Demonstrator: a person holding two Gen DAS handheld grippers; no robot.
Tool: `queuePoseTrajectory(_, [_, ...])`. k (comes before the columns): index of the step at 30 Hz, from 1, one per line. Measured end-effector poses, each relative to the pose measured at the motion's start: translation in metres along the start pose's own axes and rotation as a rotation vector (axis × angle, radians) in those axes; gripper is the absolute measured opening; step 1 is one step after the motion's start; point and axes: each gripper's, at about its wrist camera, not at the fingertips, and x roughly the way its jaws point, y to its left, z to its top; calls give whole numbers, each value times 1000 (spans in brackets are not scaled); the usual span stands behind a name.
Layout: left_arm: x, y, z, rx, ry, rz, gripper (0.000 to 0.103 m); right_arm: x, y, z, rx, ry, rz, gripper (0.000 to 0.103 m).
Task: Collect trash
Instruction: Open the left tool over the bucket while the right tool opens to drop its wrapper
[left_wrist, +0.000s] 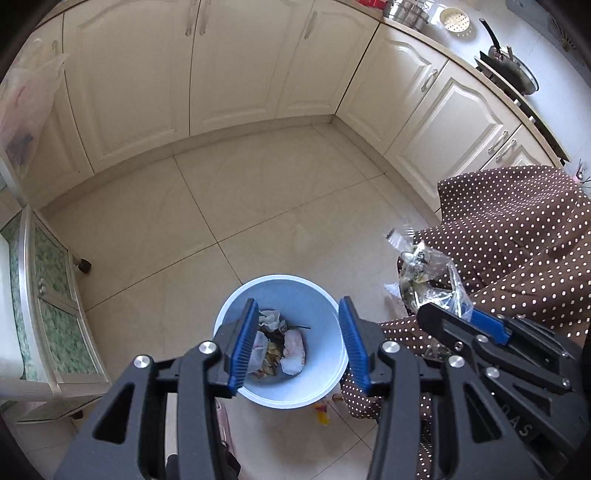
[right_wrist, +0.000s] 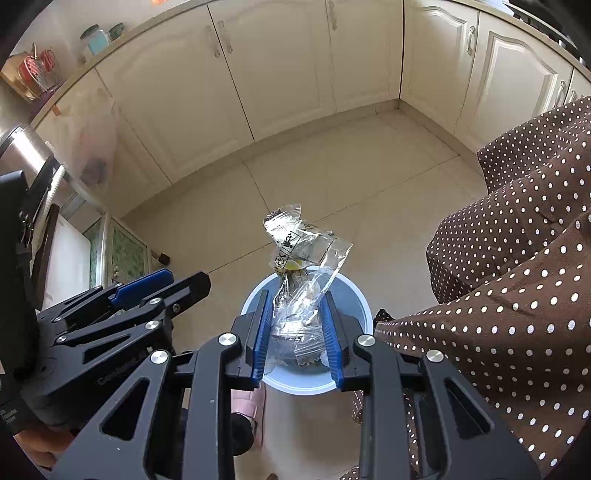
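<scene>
Home kitchen: cabinets (left_wrist: 236, 66), stove (left_wrist: 513, 74)

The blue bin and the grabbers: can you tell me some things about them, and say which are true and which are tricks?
1. The bin already holds trash. True.
2. The left gripper holds a wrapper. False: its jaws are open and empty.
3. The right gripper pinches a clear wrapper. True.
4. The bin is red. False: it is blue.
5. The bin stands on a table. False: it stands on the tiled floor.
</scene>
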Motion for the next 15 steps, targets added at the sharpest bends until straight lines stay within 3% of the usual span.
queuePoseTrajectory(15, [-4,6,0,-32,1,-5,51,-1,2,12,-17,-37,-16,33])
